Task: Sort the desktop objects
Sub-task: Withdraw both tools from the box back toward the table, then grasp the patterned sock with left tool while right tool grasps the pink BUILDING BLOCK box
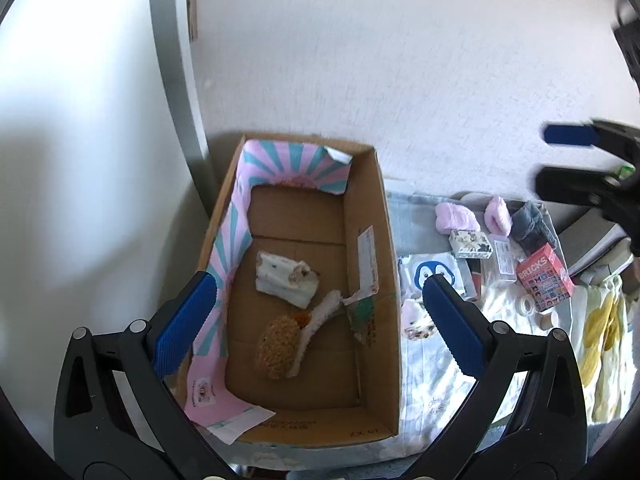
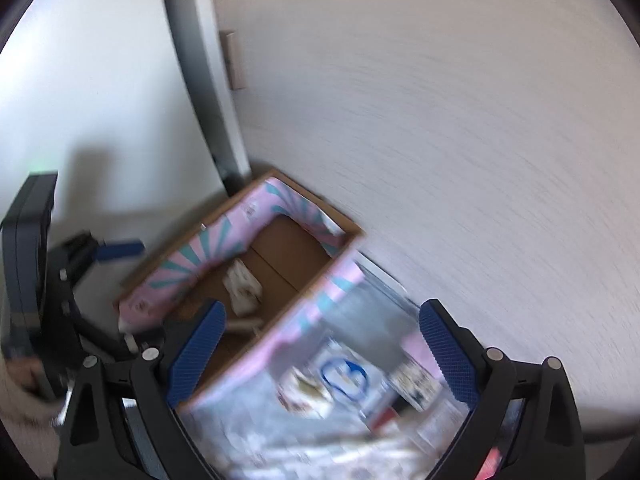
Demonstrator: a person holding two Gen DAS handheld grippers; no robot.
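My left gripper (image 1: 320, 320) hangs over the box (image 1: 384, 240), jaws spread wide, nothing between them. In the box lie a white bundle (image 1: 286, 278) and a brown knit toy (image 1: 278, 346), well apart from the walls. My right gripper (image 2: 320, 354) is also spread and empty above the cloth (image 2: 280, 432), beside the box; this view is blurred. Right of the box on the cloth sit pink socks (image 1: 458, 218), a grey sock (image 1: 534, 226) and a red BRICKS carton (image 1: 544, 278).
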